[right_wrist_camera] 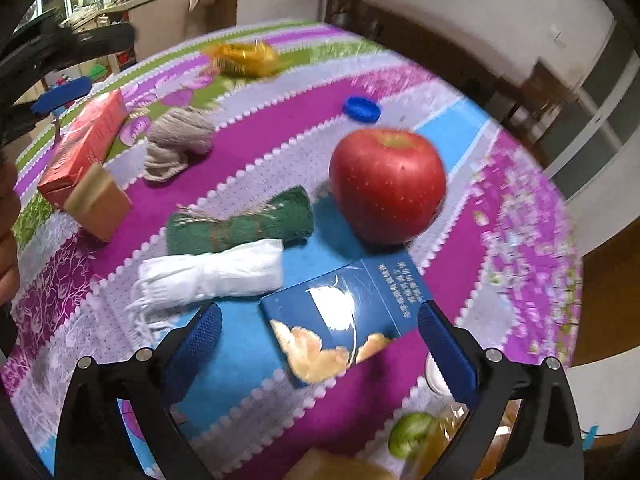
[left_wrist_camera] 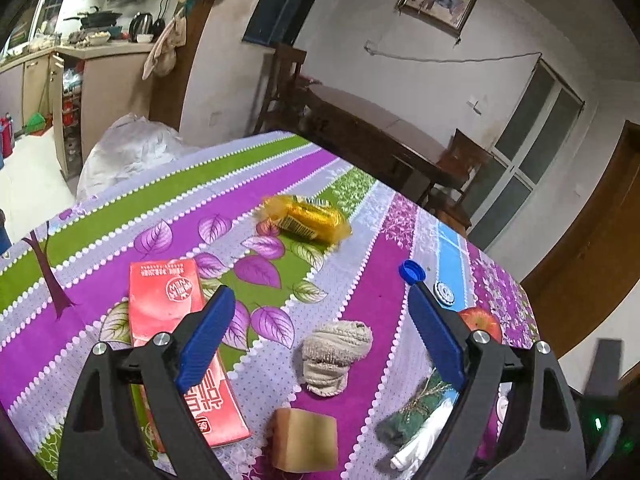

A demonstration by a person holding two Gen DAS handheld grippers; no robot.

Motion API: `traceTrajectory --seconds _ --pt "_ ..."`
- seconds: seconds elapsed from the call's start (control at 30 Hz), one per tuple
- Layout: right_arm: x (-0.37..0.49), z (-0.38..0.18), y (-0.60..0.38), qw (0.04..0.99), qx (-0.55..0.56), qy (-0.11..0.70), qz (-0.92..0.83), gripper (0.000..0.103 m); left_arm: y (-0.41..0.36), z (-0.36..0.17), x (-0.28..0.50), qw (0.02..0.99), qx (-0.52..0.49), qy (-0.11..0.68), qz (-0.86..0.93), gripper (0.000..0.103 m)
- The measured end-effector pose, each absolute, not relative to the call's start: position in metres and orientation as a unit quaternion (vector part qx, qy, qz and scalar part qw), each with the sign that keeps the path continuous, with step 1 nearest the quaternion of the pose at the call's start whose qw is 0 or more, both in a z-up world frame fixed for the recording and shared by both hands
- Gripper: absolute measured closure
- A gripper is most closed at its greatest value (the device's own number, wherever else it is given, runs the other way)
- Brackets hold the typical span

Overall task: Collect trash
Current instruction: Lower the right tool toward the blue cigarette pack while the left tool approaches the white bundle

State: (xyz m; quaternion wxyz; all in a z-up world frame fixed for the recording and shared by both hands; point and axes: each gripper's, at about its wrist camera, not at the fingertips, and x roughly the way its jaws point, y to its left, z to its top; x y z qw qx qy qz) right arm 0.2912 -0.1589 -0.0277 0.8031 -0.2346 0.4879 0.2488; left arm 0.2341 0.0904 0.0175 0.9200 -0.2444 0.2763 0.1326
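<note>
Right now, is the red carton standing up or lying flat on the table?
Lying flat. The red carton rests on its broad face on the tablecloth, printed side up, beside the tan block.

Counter cloth: purple, green, blue stripes, leaf print. Apple: red. Carton: red. Cap: blue. Wrapper: yellow.

Framed pic hanging on stained white wall, dark wood table & chairs standing behind, glass door showing at right, kitchen counter w/ pans sitting far left
</note>
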Motion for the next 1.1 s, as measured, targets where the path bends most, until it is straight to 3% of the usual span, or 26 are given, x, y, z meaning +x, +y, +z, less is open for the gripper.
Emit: traceTrajectory --seconds 0.97,1.1 --pt "0.337 -0.052 -0.169 0.777 -0.26 0.498 0.284 0.004 0.074 -0.006 0.252 0.901 -0.241 0.346 0.096 0.018" --pt "0.344 -0.053 -0.175 0.794 -0.216 0.502 0.267 0.004 0.07 -0.008 0.254 0.9 -0.235 0.354 0.093 0.018"
